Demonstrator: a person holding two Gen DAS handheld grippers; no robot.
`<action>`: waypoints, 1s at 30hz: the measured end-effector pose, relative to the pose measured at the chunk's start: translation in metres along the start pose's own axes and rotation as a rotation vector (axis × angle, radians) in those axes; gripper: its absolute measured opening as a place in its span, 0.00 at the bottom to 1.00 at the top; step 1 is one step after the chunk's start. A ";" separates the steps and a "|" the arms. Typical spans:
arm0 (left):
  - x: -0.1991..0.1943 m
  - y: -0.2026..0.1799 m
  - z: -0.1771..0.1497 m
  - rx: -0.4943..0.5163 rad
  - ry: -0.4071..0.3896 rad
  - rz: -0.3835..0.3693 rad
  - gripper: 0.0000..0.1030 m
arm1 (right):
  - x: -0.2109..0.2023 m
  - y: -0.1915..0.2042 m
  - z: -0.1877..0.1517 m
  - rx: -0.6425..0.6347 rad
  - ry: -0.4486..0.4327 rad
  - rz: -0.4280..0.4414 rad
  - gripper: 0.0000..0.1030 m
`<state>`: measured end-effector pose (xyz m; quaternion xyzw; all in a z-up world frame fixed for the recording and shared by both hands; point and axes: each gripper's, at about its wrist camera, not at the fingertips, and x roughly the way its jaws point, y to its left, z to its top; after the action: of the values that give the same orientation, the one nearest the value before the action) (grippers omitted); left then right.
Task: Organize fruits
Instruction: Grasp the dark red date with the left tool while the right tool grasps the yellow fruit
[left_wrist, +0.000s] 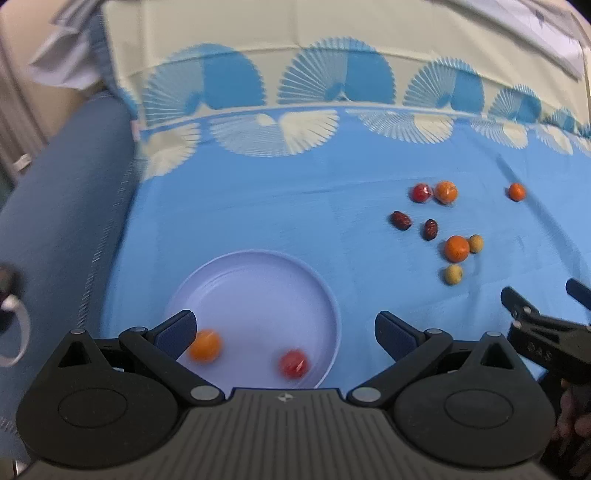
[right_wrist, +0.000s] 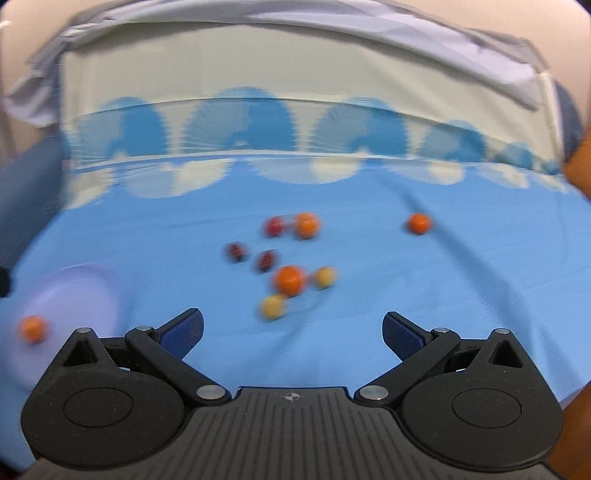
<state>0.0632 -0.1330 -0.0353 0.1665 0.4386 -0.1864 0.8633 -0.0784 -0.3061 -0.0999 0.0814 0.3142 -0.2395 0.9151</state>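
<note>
**Two fruits in the plate, the rest waiting off to the right**

The left gripper (left_wrist: 285, 328) hangs over the near side of the plate (left_wrist: 334, 314), its fingers (left_wrist: 177, 328) spread wide and holding nothing. In the plate lie an orange fruit (left_wrist: 205, 345) and a red one (left_wrist: 293, 363), both blurred.

The loose fruits sit on the blue cloth (left_wrist: 258, 214), well to the right of the plate: a big orange (left_wrist: 457, 248) with a yellow fruit (left_wrist: 475, 243) touching it and another yellow one (left_wrist: 453, 274) just in front; two dark dates (left_wrist: 401, 220) farther back; a red and an orange pair behind those; one lone orange fruit (left_wrist: 516, 192) far right.

The right gripper (right_wrist: 291, 330) is also wide apart and empty. From its own view the near yellow fruit (right_wrist: 272, 306) lies just ahead and slightly left of centre, nearest of the heap. The right hand looks far better placed than the left for the next pick, I'd say; the plate (right_wrist: 74, 291) then lies to its left. These round fruits may roll on the cloth if nudged.
</note>
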 end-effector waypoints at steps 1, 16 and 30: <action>0.011 -0.007 0.008 0.008 0.011 -0.009 1.00 | 0.012 -0.006 0.001 -0.006 -0.004 -0.031 0.99; 0.183 -0.097 0.109 -0.005 0.105 -0.042 1.00 | 0.173 -0.037 0.008 -0.138 0.099 -0.100 0.99; 0.251 -0.104 0.111 -0.097 0.217 -0.116 1.00 | 0.182 -0.048 0.002 -0.049 0.042 -0.010 0.92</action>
<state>0.2290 -0.3182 -0.1918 0.1181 0.5466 -0.1958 0.8056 0.0241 -0.4189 -0.2097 0.0623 0.3397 -0.2343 0.9088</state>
